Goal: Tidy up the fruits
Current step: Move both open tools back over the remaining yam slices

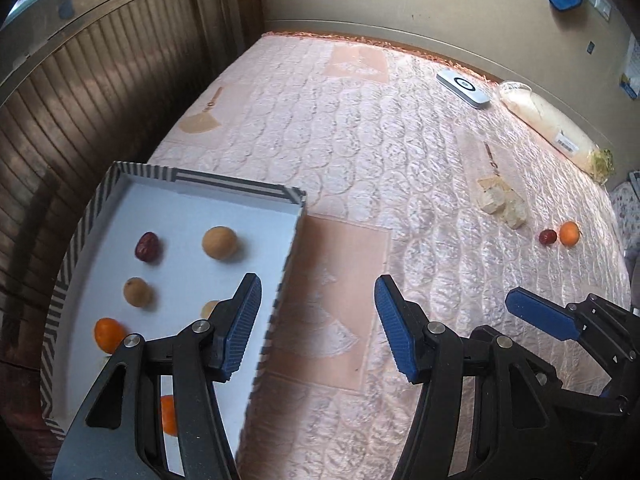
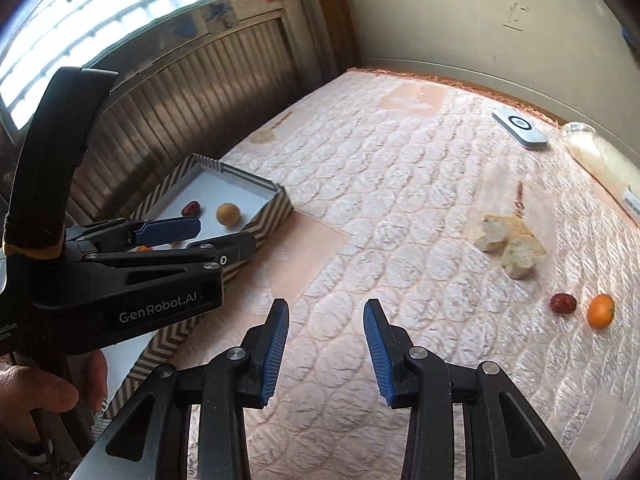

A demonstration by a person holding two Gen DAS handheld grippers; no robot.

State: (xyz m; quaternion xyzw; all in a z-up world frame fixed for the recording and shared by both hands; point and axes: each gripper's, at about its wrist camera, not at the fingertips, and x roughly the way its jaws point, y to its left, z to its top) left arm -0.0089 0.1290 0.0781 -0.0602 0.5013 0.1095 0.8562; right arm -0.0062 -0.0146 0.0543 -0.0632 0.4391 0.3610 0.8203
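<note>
With both tools empty, left tool (image 1: 316,320) half-spread, right tool (image 2: 326,344) narrower, the step is fetching: orange (image 2: 600,311) and red fruit (image 2: 563,303) lie on the bed, far right; tray (image 1: 200,184) left. Next: right tool reaches right, widens.

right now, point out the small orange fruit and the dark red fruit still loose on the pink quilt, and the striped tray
small orange fruit (image 2: 600,311), right wrist view, centre of peel
dark red fruit (image 2: 563,303), right wrist view, middle
striped tray (image 1: 236,184), left wrist view, far wall
</note>
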